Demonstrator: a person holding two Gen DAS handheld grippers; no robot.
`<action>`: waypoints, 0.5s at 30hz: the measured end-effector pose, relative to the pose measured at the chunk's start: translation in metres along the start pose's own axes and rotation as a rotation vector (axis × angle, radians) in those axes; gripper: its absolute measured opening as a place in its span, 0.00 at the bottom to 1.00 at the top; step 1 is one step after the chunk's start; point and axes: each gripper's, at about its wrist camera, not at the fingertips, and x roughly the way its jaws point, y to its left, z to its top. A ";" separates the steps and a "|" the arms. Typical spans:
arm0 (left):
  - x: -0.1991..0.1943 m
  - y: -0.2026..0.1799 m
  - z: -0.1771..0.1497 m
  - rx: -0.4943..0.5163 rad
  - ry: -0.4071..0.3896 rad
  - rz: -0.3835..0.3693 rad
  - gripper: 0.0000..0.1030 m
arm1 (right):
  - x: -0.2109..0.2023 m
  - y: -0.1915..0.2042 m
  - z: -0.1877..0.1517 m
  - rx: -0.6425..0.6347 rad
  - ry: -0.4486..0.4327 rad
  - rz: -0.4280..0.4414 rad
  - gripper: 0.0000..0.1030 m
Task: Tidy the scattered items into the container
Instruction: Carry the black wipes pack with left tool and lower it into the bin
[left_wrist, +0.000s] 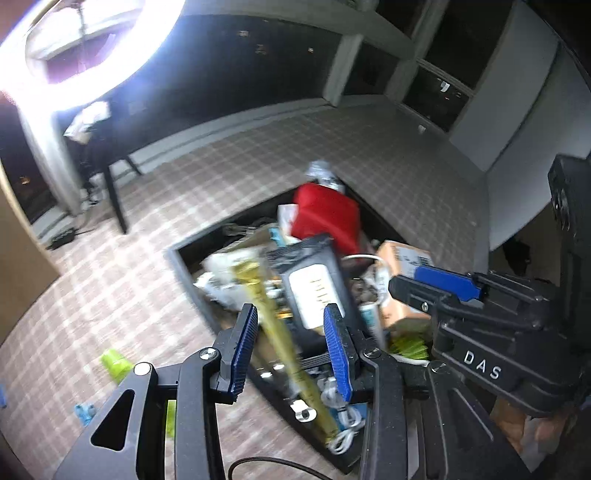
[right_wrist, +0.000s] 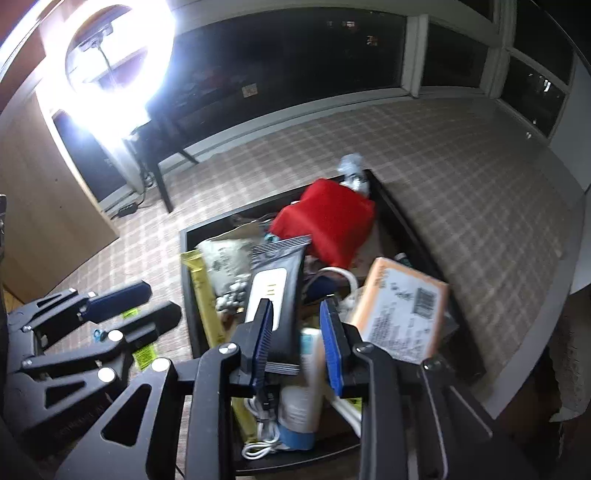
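Carpet left of the left gripper (left_wrist: 290, 349) holds green scraps (left_wrist: 115, 363) awaiting collection; its spread jaws grip nothing. Beyond the right gripper (right_wrist: 299, 345), jaws parted and empty, the container (right_wrist: 186, 258) sits crammed, wipes pack (right_wrist: 275, 291) uppermost.

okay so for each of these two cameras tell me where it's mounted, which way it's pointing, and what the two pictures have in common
Left wrist: sits on the left gripper, looking steeply down along its blue pads at the black bin; the right gripper juts in from the right edge.
Right wrist: sits on the right gripper, looking steeply down into the bin; the left gripper shows at lower left.
Shared: the red cloth, black wipes pack, orange box, plaid carpet, ring light.
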 end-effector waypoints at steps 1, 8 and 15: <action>-0.004 0.005 -0.002 -0.004 -0.007 0.016 0.33 | 0.002 0.006 -0.001 -0.009 -0.001 0.009 0.35; -0.026 0.045 -0.019 -0.060 -0.041 0.107 0.35 | 0.011 0.055 -0.007 -0.097 -0.002 0.063 0.49; -0.038 0.088 -0.041 -0.136 -0.047 0.161 0.43 | 0.022 0.100 -0.017 -0.182 -0.001 0.111 0.50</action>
